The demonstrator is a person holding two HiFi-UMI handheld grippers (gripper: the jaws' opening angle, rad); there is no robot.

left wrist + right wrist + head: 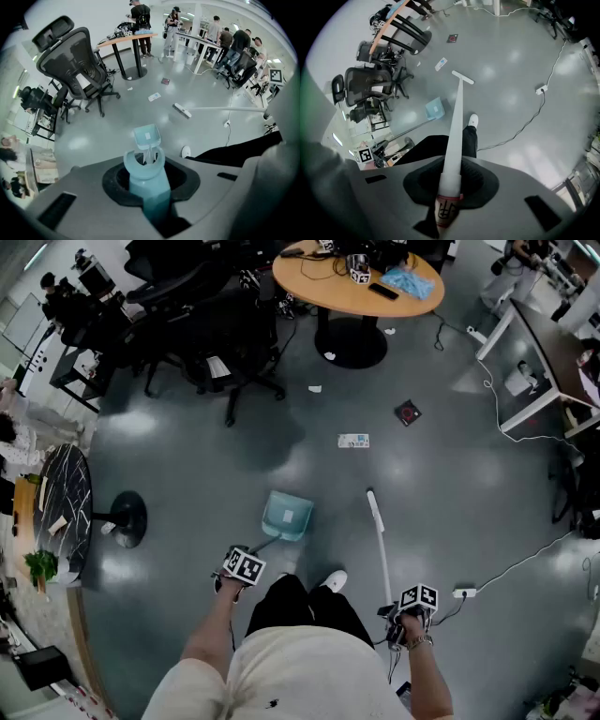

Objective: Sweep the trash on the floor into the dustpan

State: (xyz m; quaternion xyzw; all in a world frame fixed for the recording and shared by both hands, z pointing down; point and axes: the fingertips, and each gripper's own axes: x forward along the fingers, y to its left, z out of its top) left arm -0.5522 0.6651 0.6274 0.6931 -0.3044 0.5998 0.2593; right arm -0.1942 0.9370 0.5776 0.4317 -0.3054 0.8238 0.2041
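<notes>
**Head view:** Left gripper point(242, 568) is clamped on the dustpan's handle. Dustpan point(286, 517) is set on the floor point(450, 484), mid-floor, mouth facing the far edge. Right gripper point(412, 606) is clamped on the top of the broom point(381, 545). The broom head is down on the floor, near the dustpan's right side but apart from it. A wrapper point(353, 440) lies beyond both, toward the far edge. A dark square point(407, 412) lies further out, to the right of the wrapper. Small white scraps point(315, 388) are scattered nearer the round table point(356, 282) at the far edge. A chair point(202, 324) stands left of the table. A white shoe point(333, 580) is seen between the grippers.

**Left gripper view:** Left gripper point(147, 187) jaws are closed on the teal handle. The pan end of the dustpan point(146, 136) is seen straight ahead on the floor. Broom point(181, 110) head lies right of it, with the stick running off to the right. Wrapper point(154, 97) and dark square point(165, 81) lie beyond, well clear of the dustpan. Chair point(77, 65) is at the left.

**Right gripper view:** Right gripper point(447, 197) jaws are closed on the white broom point(457, 117) stick, just above its red-banded end. The head rests on the floor far ahead. Dustpan point(434, 108) sits left of the stick. Wrapper point(441, 63) and dark square point(452, 38) lie past the head. A power strip point(541, 89) lies toward the floor's right edge.
</notes>
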